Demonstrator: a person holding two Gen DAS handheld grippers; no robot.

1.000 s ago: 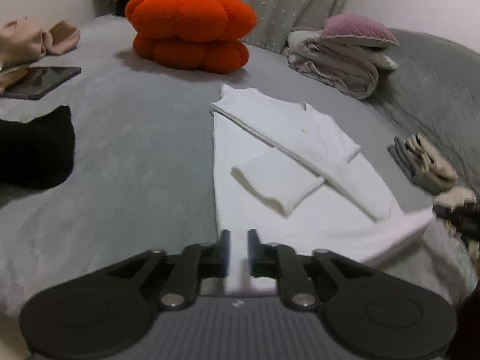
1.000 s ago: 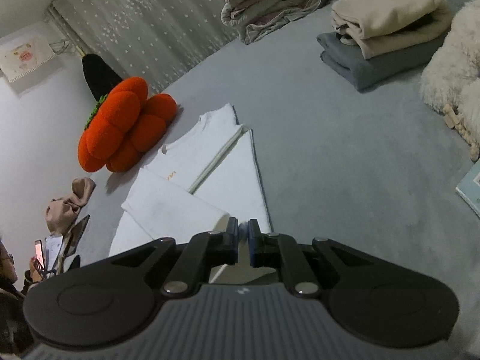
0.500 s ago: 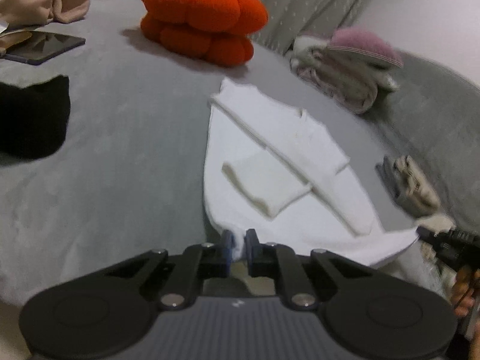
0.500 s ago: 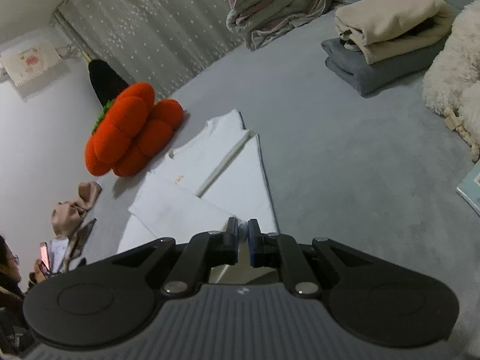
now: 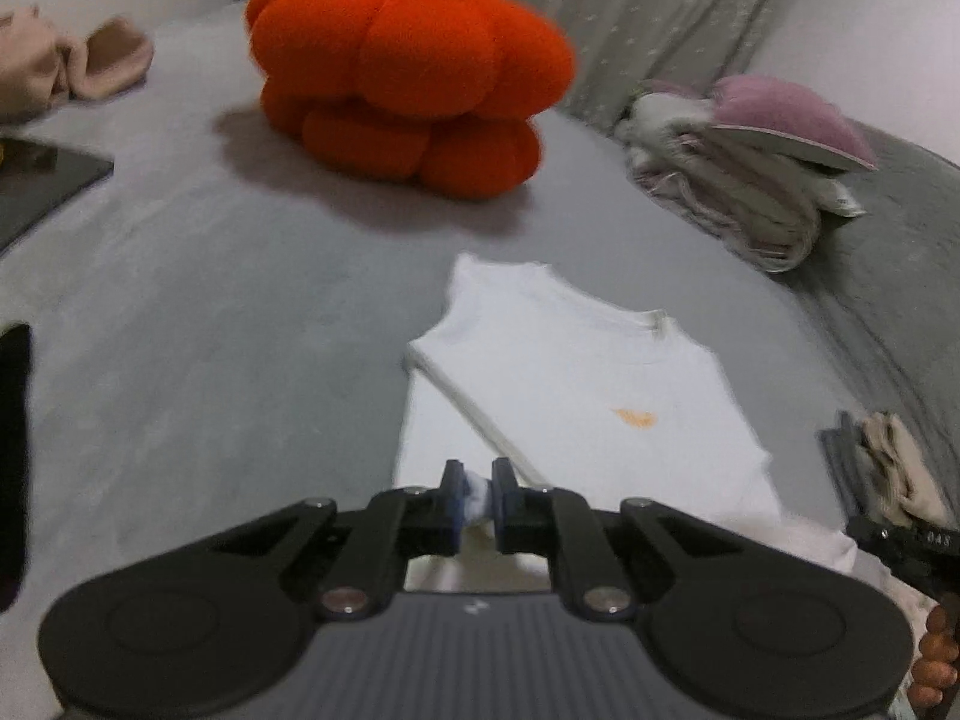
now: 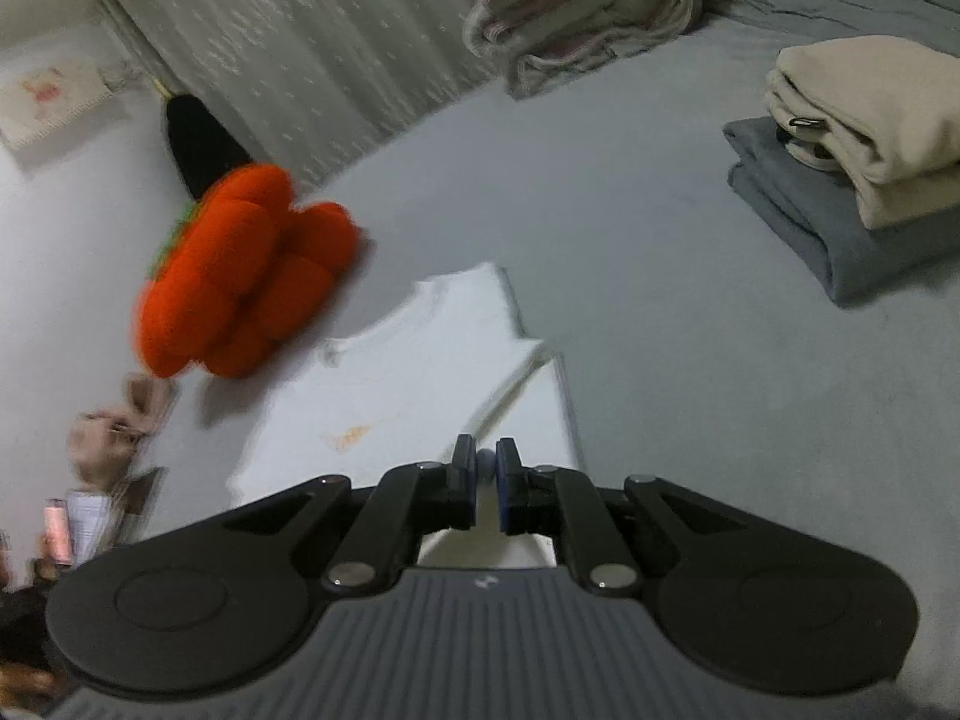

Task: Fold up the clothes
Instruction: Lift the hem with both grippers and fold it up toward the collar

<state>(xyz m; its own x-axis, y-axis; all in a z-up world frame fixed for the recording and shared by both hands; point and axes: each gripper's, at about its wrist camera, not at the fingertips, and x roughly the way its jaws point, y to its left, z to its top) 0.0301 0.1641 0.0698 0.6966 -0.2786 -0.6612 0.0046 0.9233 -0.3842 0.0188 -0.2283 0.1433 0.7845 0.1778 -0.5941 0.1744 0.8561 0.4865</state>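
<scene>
The white T-shirt lies on the grey bed cover, partly folded, its collar toward the far side and a small orange mark on the chest; a long folded edge runs diagonally across it toward the cameras; its near end passes under both tools and is hidden there, so how the hem lies cannot be told. The left gripper is clenched on a bunch of the white fabric, which shows between its fingers; the right gripper is likewise closed on the shirt, only a sliver of cloth visible in the narrow gap. Both views are smeared with motion blur, so edges are soft.

Beyond the shirt sits an orange pumpkin cushion with a green top; to its right a rolled blanket with a pink piece on it; further right a folded beige garment on a folded grey garment, cut off by the frame edge in the left view. At the left a beige cloth and a dark flat device, both partly cut off; a black item at the left edge cannot be identified.
</scene>
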